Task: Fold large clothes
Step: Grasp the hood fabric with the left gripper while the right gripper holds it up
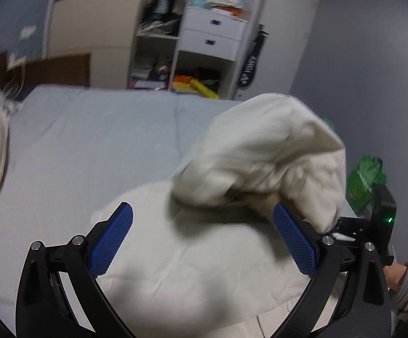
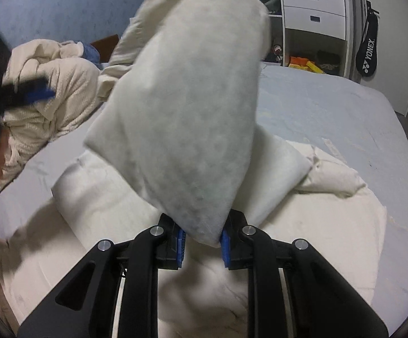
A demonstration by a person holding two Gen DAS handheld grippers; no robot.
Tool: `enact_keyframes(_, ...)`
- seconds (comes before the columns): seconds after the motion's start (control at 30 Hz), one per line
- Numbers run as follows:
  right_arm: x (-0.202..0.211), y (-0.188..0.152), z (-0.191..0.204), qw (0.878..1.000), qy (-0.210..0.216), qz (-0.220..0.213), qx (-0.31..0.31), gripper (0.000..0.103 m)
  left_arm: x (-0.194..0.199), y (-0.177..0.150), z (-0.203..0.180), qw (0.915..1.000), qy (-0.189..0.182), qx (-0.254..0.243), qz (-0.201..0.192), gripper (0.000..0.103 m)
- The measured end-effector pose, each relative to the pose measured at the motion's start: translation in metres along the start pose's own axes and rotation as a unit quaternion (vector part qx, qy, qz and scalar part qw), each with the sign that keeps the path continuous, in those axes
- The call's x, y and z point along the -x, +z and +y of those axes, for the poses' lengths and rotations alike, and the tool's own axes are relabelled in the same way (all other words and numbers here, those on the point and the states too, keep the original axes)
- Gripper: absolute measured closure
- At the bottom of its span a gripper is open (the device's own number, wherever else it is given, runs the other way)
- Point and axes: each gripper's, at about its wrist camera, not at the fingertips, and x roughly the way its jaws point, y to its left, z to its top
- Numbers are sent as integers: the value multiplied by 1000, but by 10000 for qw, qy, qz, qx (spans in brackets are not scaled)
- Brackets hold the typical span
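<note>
A large cream garment [image 1: 192,267] lies spread on the bed's grey sheet [image 1: 91,146]. My right gripper [image 2: 203,240] is shut on a fold of the cream garment [image 2: 187,118], which it holds raised, so the fold hangs in front of the camera and hides the middle of the bed. In the left wrist view the raised fold [image 1: 271,155] bulges at the right, with the right gripper [image 1: 353,231] under its edge. My left gripper [image 1: 204,225] is above the flat part of the garment, open, with nothing between its blue pads [image 1: 113,242].
A fluffy cream pile [image 2: 51,95] lies at the bed's left side. Behind the bed stand a white shelf unit with drawers [image 2: 313,8] and a black racket bag [image 2: 368,53]. Something green [image 1: 367,174] sits beyond the bed's right edge. A person's wrist [image 1: 403,278] shows at lower right.
</note>
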Motion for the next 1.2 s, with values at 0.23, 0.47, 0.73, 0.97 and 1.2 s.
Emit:
enact_keyframes(0.23, 3, -13, -4, 10000, -31, 11, 50, 86, -46, 39, -48, 9945, 168, -1035, 63, 7)
enact_keyframes(0.47, 4, -5, -10, 10000, -3, -15, -84, 86, -96, 63, -69, 9870, -716, -1204, 788, 64)
enact_keyframes(0.73, 16, -5, -12, 9989, -404, -110, -224, 82, -67, 40, -61, 9877, -1085, -957, 597, 95)
enact_keyframes(0.97, 65, -27, -4, 9951, -181, -368, -903, 54, -36, 12, -58, 9895, -1032, -938, 385, 95)
enact_keyframes(1.2, 86, -73, -25, 9150, 2147, -593, -3363, 43, -22, -13, -49, 9896, -1039, -895, 428, 97)
